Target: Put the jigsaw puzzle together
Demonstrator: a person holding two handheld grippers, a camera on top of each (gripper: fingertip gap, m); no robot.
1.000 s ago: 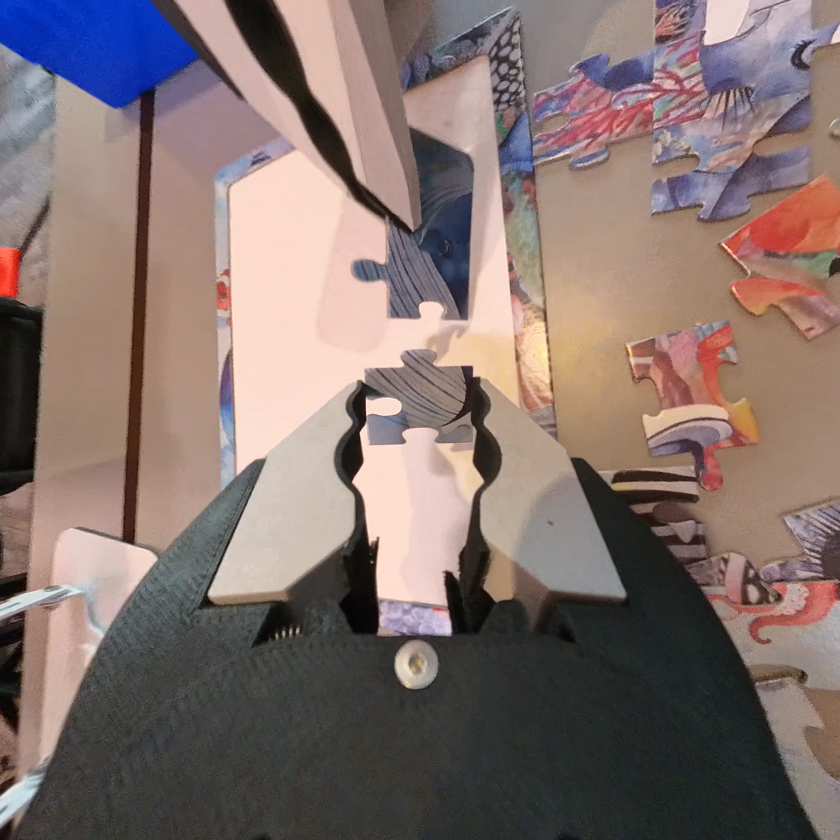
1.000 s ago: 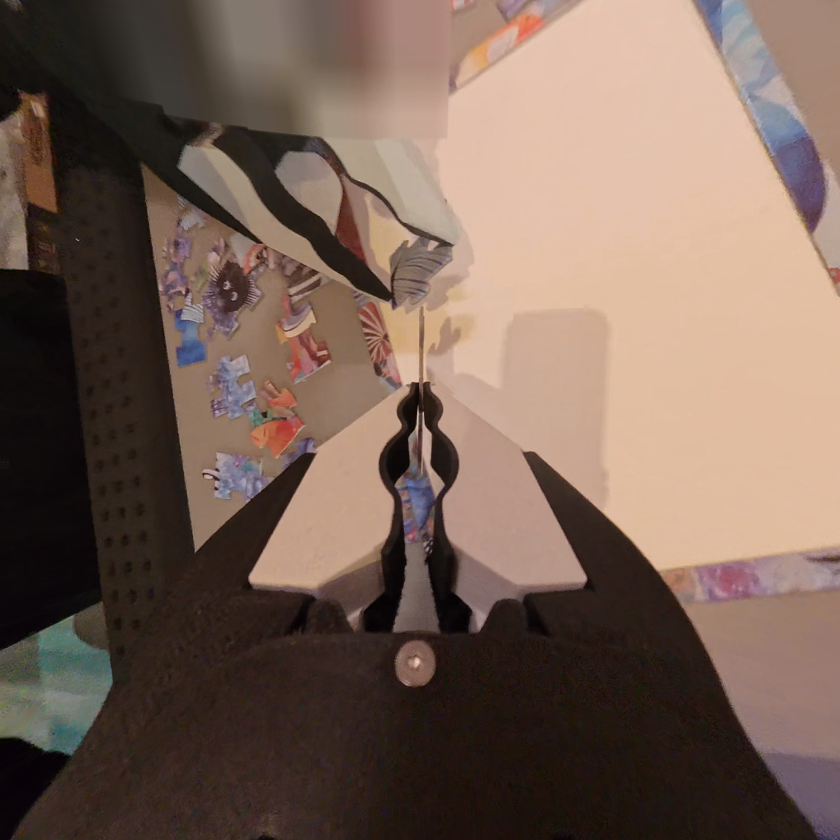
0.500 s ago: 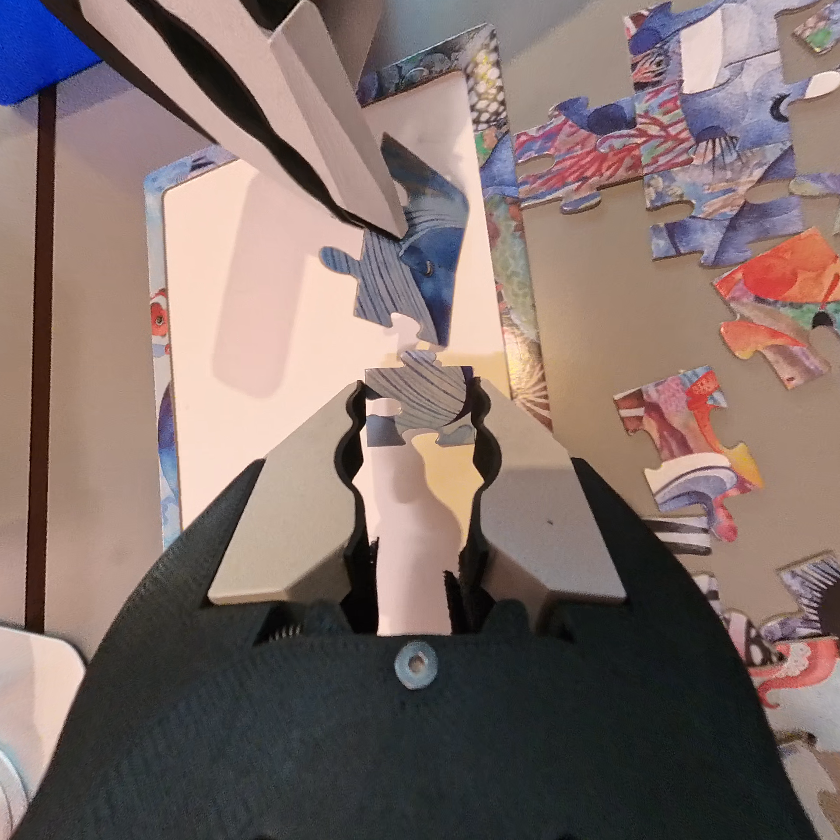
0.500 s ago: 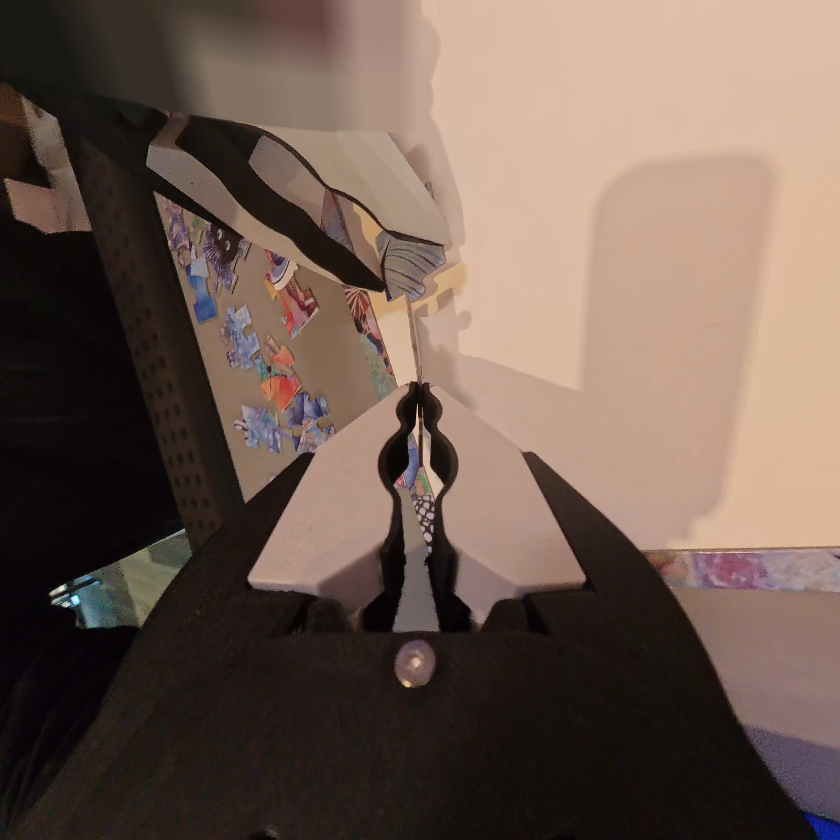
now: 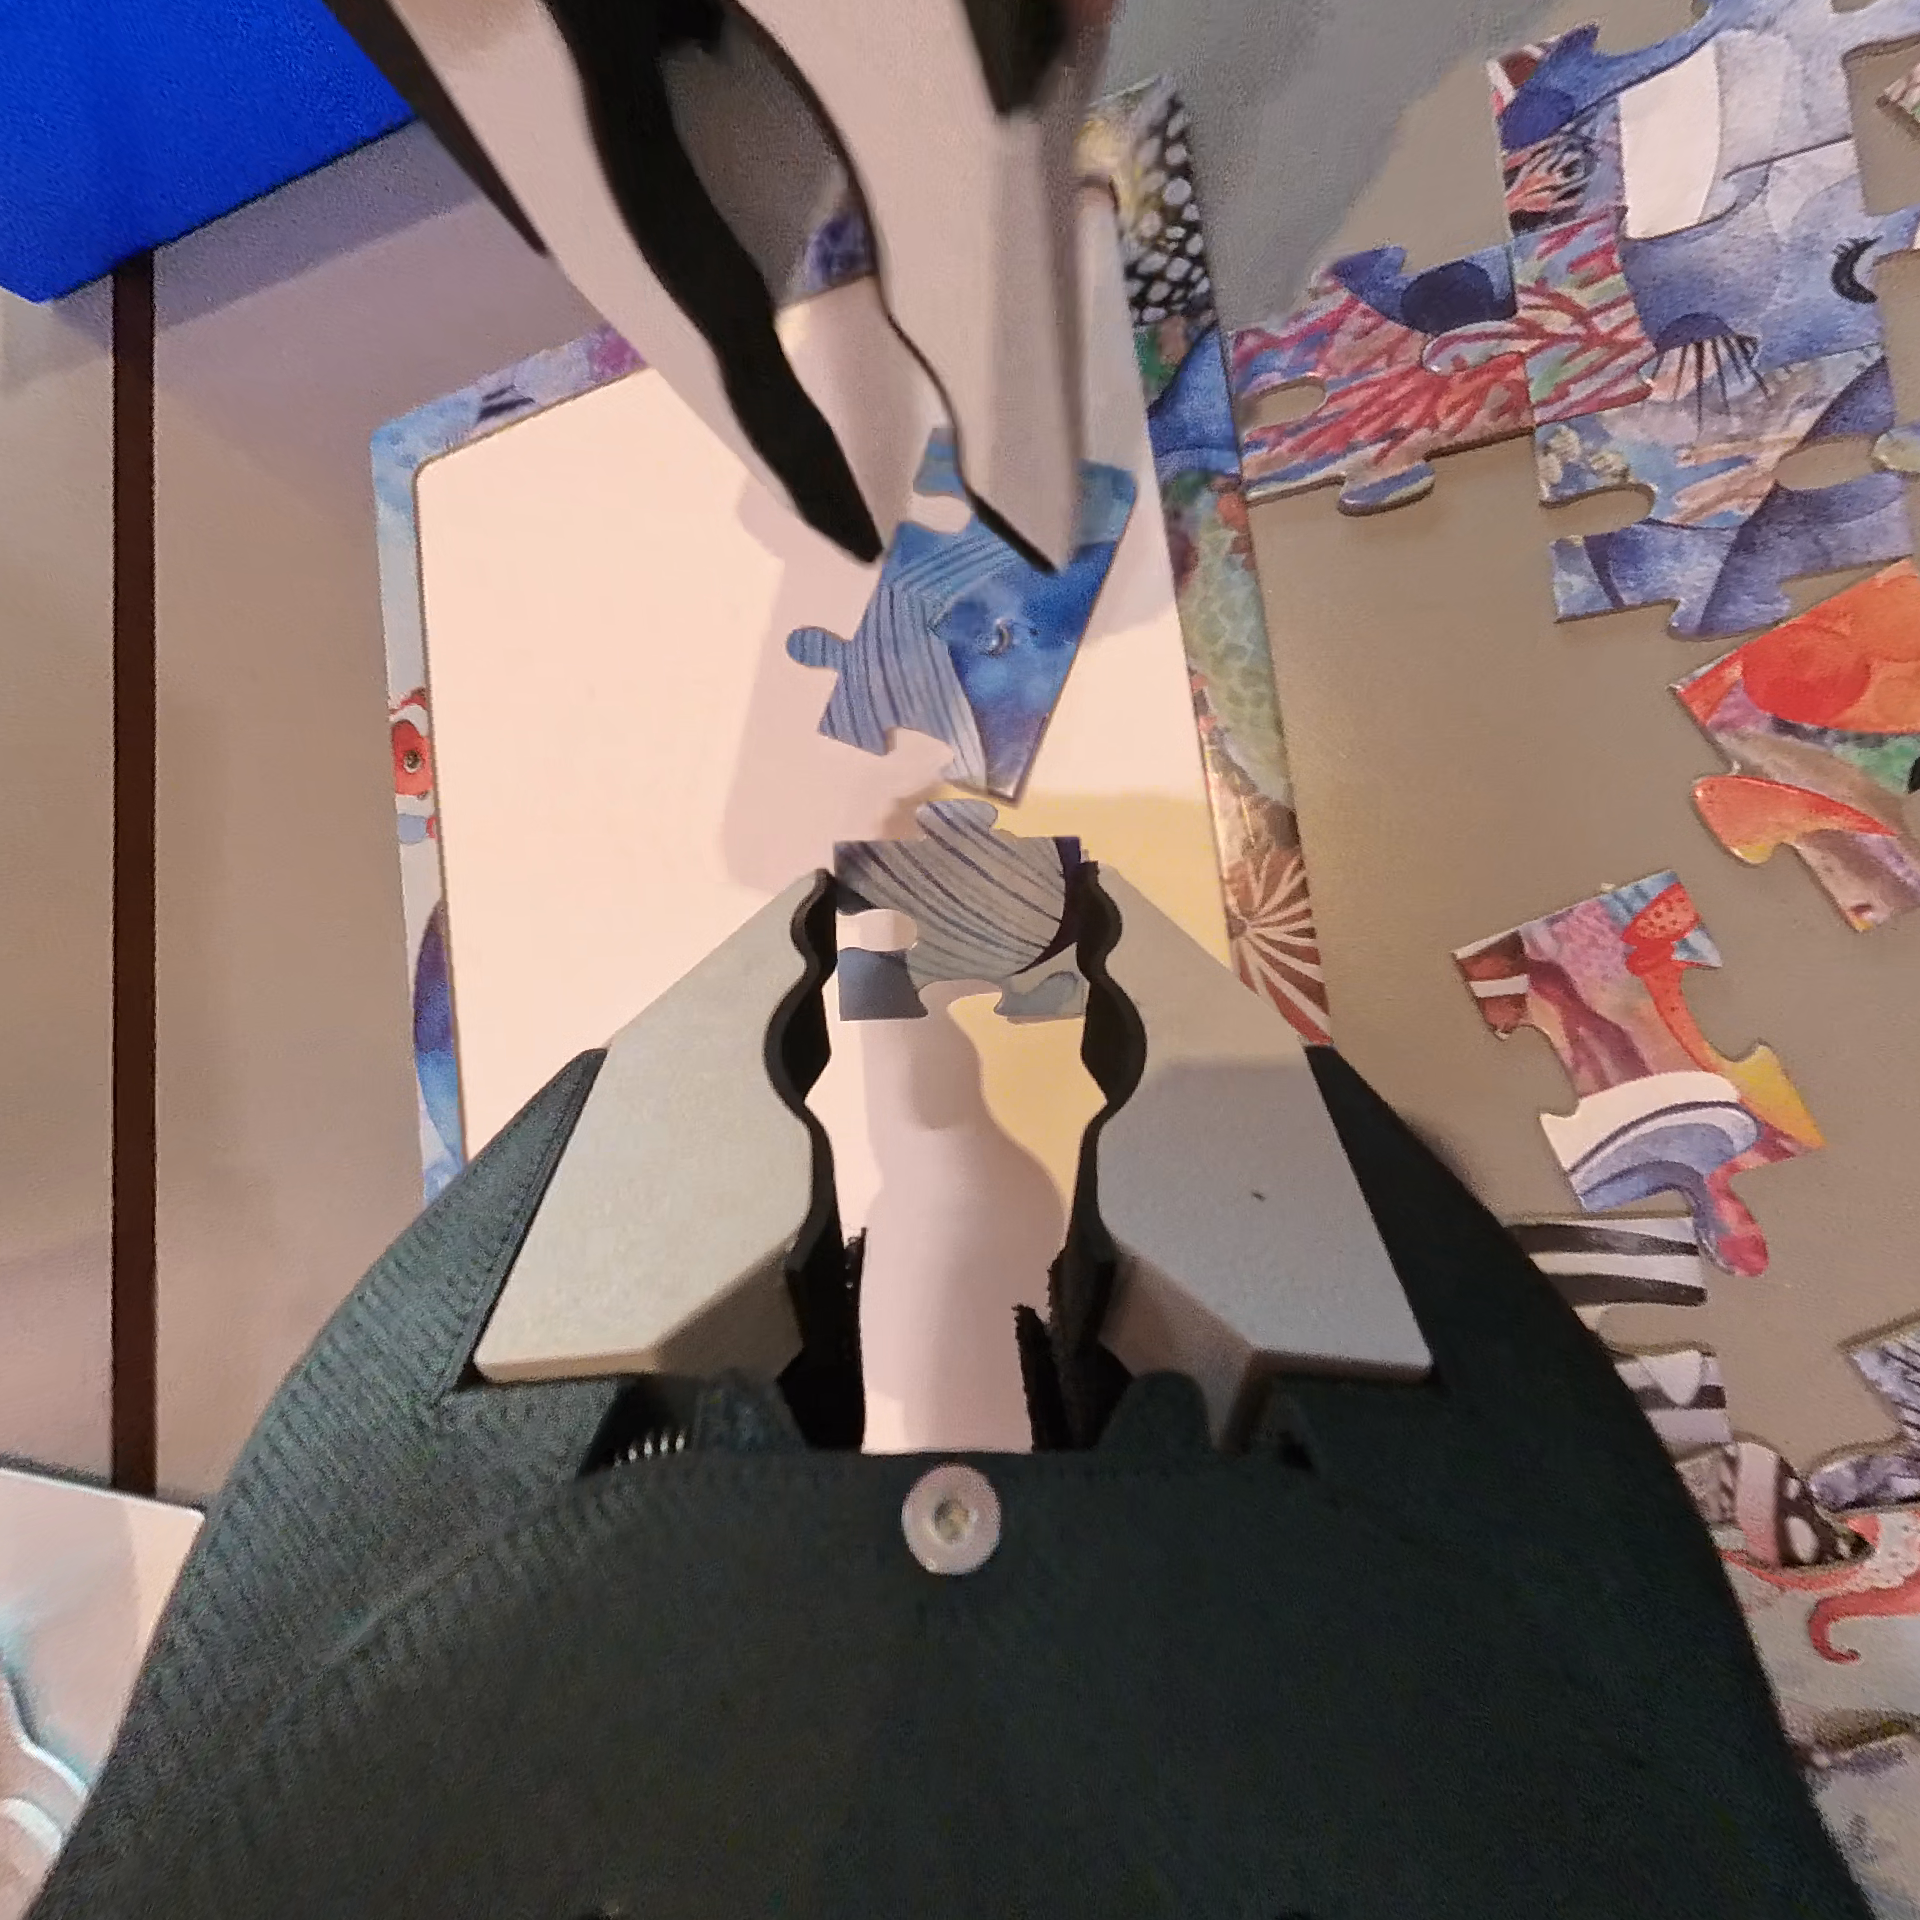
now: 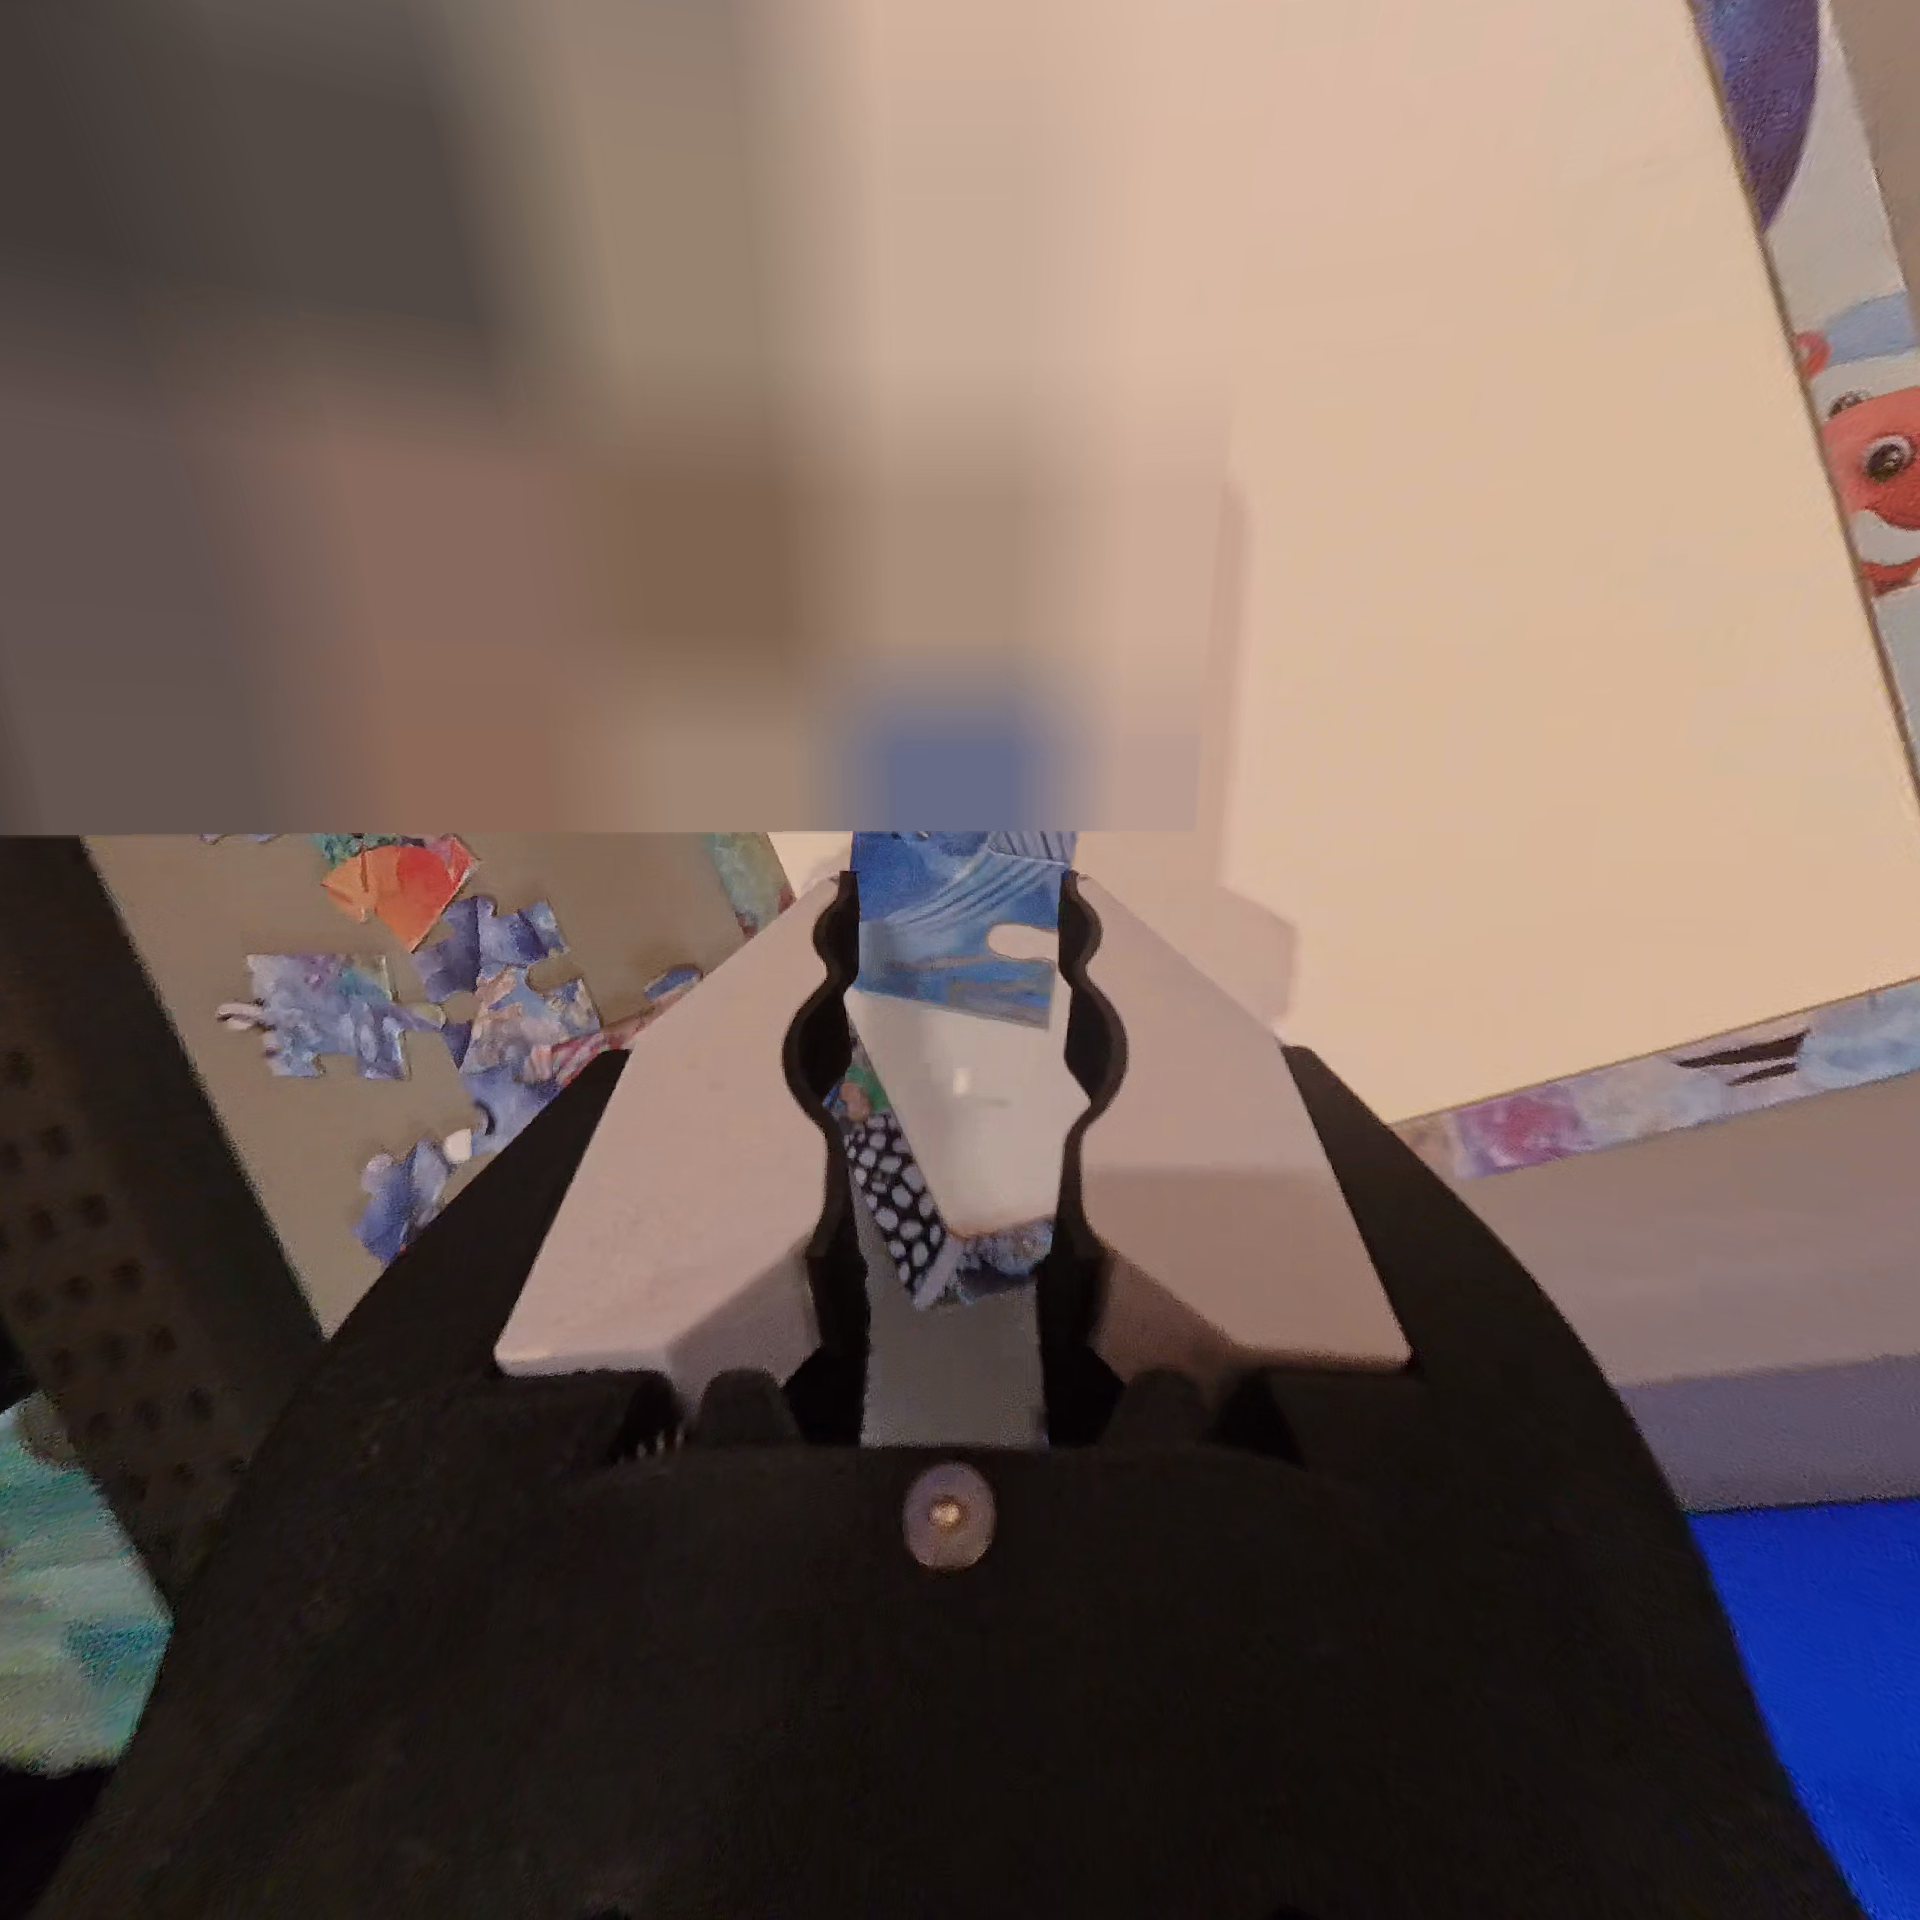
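Pieces meet over the tray [image 5: 400, 727]: 2 of them, 1 in each tool, both above its bare white floor and close to its right printed border, as the left wrist view frames it.

The left gripper [image 5: 961, 894] is clenched on a striped piece [image 5: 966, 935], its 2 fingertips pressing the piece's opposite side edges. The piece lies flat to the camera, its rounded knob pointing away from the gripper.

The right gripper [image 6: 961, 883] comes in from the tray's far edge. In its own view the jaws stand partly apart with a blue piece [image 5: 966, 665] spanning the gap at the tips, so it is grasping that piece by its edges. A blurred patch covers the rest of that piece there. In the left wrist view the blue piece hangs tilted, a shadow beneath it on the white floor, a tab sticking out toward the tray's left border.

The knob of the striped piece sits just below the near edge of the blue piece, with a thin gap between them; they are not joined.

On the tan table [image 5: 1403, 727] beyond the tray's right border lie loose pieces: a joined cluster [image 5: 1662, 312] toward the far right corner, an orange piece [image 5: 1818, 707] nearer, and a red and purple piece [image 5: 1642, 1060] nearer still. A blue object [image 5: 156, 135] sits past the tray's far left corner.
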